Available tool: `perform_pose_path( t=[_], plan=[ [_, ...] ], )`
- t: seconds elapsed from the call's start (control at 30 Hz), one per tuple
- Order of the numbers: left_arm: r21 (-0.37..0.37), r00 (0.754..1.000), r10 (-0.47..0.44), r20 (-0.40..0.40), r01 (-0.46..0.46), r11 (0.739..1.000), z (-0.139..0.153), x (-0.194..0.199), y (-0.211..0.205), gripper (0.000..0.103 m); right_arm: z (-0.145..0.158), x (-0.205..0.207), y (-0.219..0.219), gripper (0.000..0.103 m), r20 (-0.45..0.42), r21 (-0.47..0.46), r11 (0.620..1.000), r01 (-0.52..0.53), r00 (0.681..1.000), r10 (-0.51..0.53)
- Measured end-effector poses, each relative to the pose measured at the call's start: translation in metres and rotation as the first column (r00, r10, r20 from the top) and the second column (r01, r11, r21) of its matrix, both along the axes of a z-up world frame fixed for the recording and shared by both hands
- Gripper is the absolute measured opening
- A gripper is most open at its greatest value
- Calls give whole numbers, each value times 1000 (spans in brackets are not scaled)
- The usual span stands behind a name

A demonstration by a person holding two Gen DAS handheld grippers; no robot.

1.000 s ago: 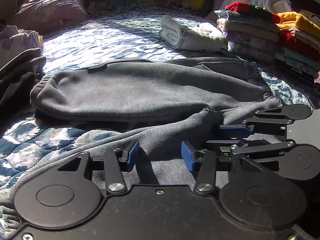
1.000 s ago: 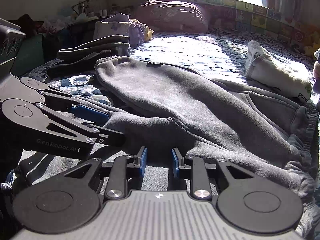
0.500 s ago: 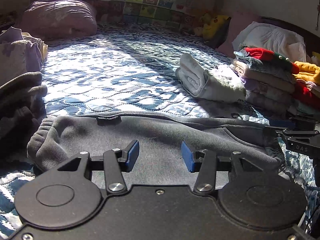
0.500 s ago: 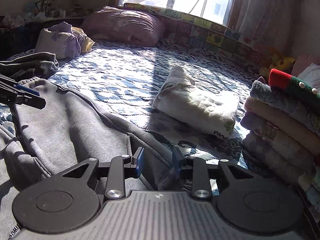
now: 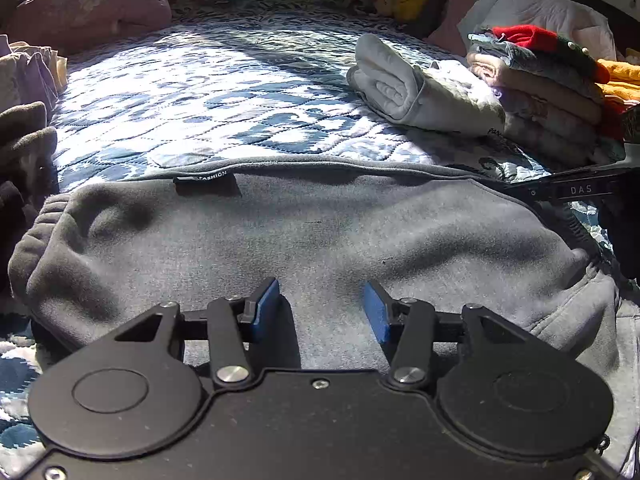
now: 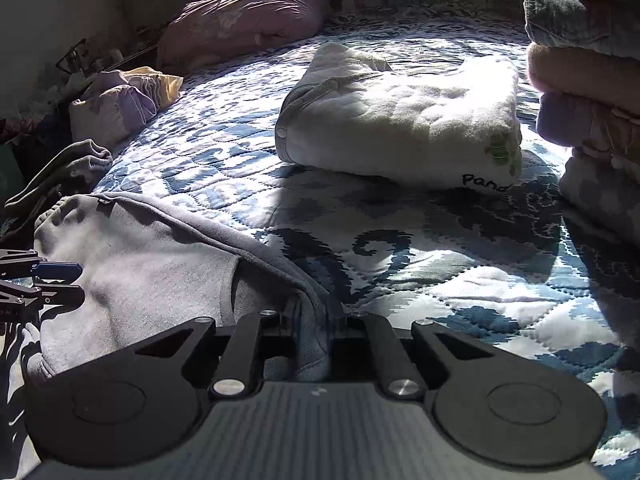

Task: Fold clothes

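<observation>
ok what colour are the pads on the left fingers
Blue pads, clearest in the left wrist view.

Grey sweatpants are spread folded under the open left claw, one edge pinched by the right claw.

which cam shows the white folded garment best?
Right wrist: the white folded garment sits central, sunlit, with its snap and "Pand" print legible. Left wrist shows it smaller, off to the right, rolled end toward the camera, beside the stack of folded clothes.
</observation>
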State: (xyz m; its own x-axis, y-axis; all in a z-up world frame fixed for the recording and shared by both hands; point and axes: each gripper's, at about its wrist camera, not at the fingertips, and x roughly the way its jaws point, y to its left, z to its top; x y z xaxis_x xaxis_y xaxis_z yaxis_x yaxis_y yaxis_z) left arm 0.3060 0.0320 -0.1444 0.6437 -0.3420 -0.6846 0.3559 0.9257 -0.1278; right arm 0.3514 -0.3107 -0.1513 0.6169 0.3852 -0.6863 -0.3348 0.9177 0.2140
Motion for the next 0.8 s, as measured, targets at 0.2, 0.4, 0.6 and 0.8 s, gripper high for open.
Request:
perform_pose_path(
  t=[0.2,0.4,0.6,0.8],
  plan=[
    [-4,1000,2,16,-2,1000,1,-3,-1,46,37,-29,37,26,162,-180,984,13,987,17],
    [20,1000,-4,21,4,1000,1,-4,-5,49,34,-50,114,23,137,-350,911,-218,950,280],
    [3,1000,-15,6,15,1000,3,-5,0,49,17,-37,103,34,104,-471,874,-117,977,186],
    [-113,992,93,89,-83,990,28,-9,38,49,40,-41,106,29,160,-378,921,-95,973,166]
  ],
)
